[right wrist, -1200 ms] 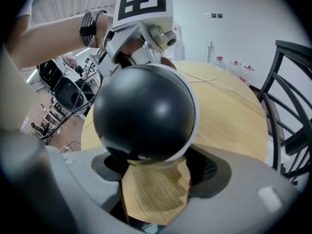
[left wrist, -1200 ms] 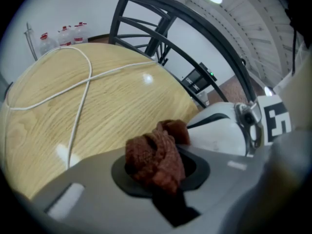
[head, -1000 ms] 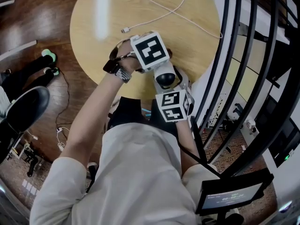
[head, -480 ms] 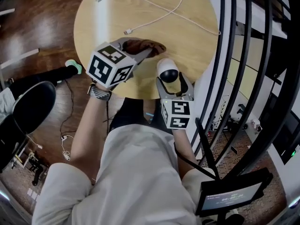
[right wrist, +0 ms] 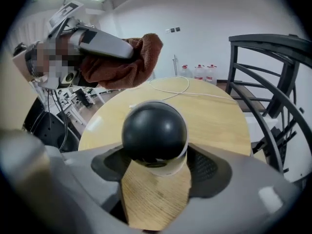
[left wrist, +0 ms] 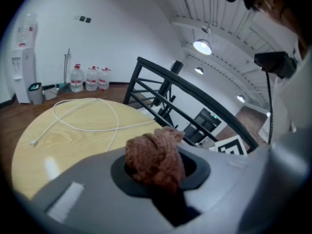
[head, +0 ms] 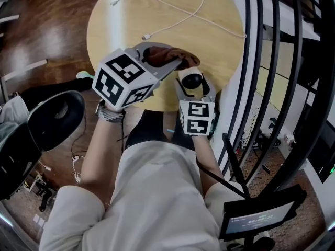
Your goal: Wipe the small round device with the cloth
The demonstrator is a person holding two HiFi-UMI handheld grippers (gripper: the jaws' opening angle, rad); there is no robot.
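My right gripper [head: 191, 86] is shut on the small round device [head: 191, 80], a white body with a black dome [right wrist: 154, 134], and holds it over the near edge of the round wooden table [head: 220, 46]. The device sits between the right gripper's [right wrist: 156, 167] pads. My left gripper [head: 175, 61] is shut on a bunched brown cloth [head: 163, 54], which hangs just up and left of the device without touching it. In the left gripper view the cloth [left wrist: 156, 155] bulges out between the jaws of the left gripper [left wrist: 157, 172]. In the right gripper view the cloth [right wrist: 124, 62] hangs above the dome.
A white cable [head: 178, 17] loops across the far half of the table. A black railing [head: 272, 82] runs close along the right. A dark chair [head: 52, 122] stands at the left on the wood floor, and a small screen [head: 256, 218] sits at the lower right.
The left gripper has lifted the cloth off the device and swung left and up. The right gripper has rolled a little and shifted with the device still held.
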